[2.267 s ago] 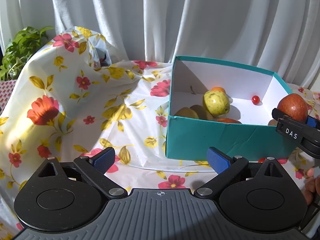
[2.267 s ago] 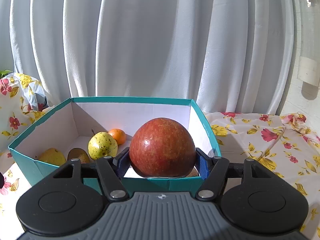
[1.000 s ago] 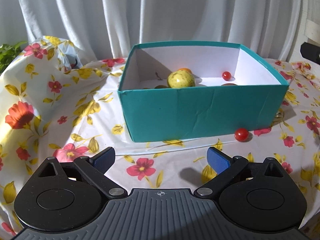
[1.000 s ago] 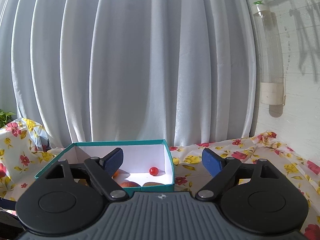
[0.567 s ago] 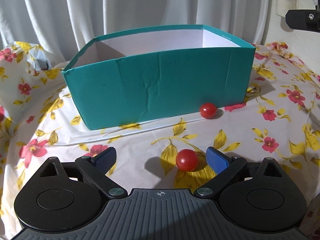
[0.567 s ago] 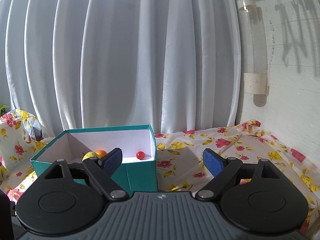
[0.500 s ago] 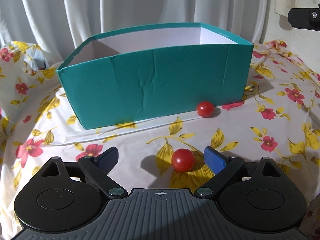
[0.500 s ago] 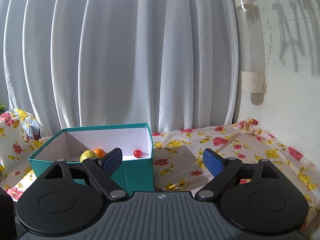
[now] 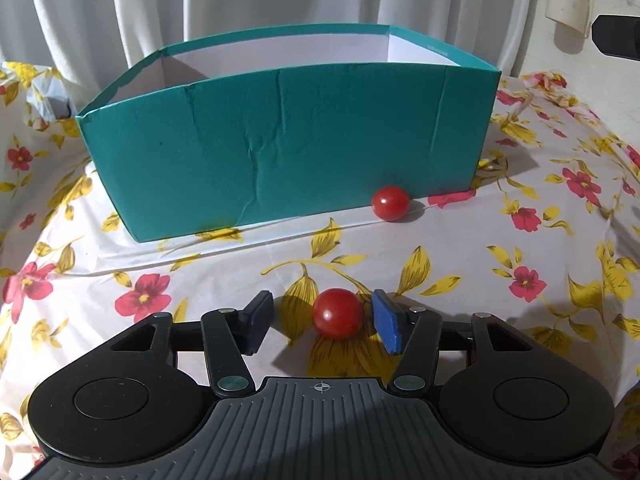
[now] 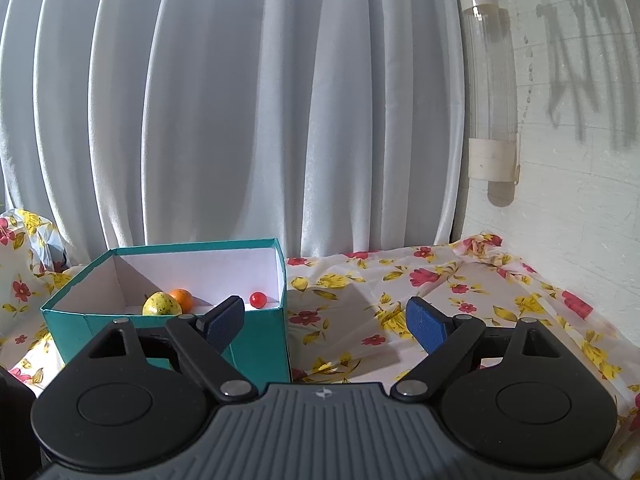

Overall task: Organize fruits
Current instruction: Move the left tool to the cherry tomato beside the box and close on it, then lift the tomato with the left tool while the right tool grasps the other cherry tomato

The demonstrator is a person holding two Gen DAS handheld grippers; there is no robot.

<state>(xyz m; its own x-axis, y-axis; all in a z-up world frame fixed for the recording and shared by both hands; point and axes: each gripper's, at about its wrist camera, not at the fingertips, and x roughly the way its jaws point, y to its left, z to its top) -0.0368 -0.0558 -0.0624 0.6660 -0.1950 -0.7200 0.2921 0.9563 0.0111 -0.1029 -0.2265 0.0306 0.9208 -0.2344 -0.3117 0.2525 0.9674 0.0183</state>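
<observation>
Currently left hand-held gripper [image 9: 322, 326] low over bench [image 9: 460, 240], jaws closing round near tomato [image 9: 338, 313]; pads not yet touching, so no grip. 2nd tomato [image 9: 390, 203] lies against box [image 9: 280, 140] front wall, outside. Right hand-held gripper [image 10: 324, 322] jaws apart, empty, held clear to leave approach free. Other fruit already inside box.

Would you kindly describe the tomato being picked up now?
Find the teal box on the floral cloth. Two red tomatoes lie before it; the target tomato sits between the left gripper's closing jaws, untouched, unlike the other tomato against the box.
</observation>
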